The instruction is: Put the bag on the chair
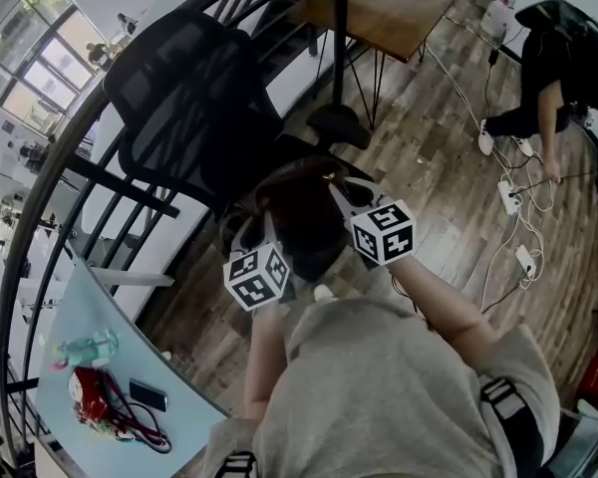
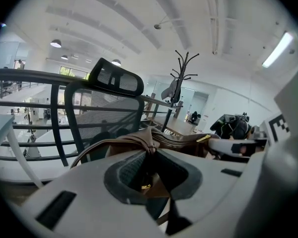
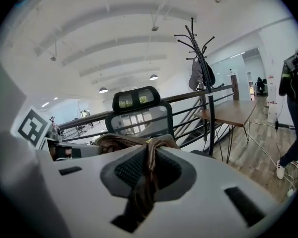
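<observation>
**Item: bag [image 1: 304, 217].** Brown, leather-like and soft-bodied, with a top edge that puckers into folds and a small gold-coloured metal fitting [image 2: 211, 138] on its upper rim.

**Location:** held up between the two claws, just in front of the person. It is close against the black mesh chair [image 1: 179, 108], and the chair's backrest rises behind it. No view shows whether its underside touches the seat.

**Hold:** the left claw [image 2: 149, 170] is closed on a gathered fold of the bag's brown top edge. The right claw [image 3: 148, 168] is closed on a brown strap [image 3: 150, 155] that runs down between its jaws.

**Handling (judged):**
- It looks limp rather than stiff, so it is likely to sag and fold between the two holds and to slump once set down.
- The weight seems modest, since thin pinches at the top carry it.
- The surface looks smooth and may creep in a pinch, so bunched material or the strap gives a surer hold than a flat panel.
- It is not fragile, though the fitting could scuff.
- It is best taken at the top edge on both sides, which keeps the mouth upward and the body hanging level.
</observation>
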`<state>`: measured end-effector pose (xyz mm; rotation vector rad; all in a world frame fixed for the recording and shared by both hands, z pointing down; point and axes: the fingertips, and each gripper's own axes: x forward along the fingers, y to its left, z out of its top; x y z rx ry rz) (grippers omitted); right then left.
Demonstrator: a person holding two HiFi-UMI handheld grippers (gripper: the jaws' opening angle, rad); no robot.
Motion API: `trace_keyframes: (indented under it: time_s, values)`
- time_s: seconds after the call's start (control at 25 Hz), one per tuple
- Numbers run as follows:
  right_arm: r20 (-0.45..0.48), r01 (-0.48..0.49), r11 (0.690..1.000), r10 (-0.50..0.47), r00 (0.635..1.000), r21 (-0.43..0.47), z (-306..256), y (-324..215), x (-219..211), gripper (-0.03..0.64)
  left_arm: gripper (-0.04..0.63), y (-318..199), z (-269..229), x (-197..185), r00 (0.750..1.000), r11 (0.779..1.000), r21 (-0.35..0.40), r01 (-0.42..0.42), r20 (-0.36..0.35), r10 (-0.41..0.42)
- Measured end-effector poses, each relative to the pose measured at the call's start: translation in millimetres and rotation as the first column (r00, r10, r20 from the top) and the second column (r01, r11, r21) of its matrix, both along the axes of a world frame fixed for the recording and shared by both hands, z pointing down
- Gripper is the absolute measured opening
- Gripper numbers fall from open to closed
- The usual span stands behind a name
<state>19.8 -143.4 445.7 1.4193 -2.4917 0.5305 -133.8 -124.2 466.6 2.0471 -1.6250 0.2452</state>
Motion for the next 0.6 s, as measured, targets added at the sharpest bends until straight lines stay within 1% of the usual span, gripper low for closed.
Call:
trace_keyframes:
  time_s: [0.4, 0.6]
  values:
    - [-0.006, -0.019, 1.000, 0.019, 1.000, 0.009, 8, -45, -16, 0.031, 0.048, -46, 12, -17, 0.999, 1.000, -0.002, -0.031, 0.012, 0.031]
    - [-0.013, -0.028, 0.999, 0.028, 1.000, -0.016, 25, -66, -16, 0.031, 0.048, -62, 32, -16, 0.999, 0.999, -0.019, -0.040, 0.004, 0.040]
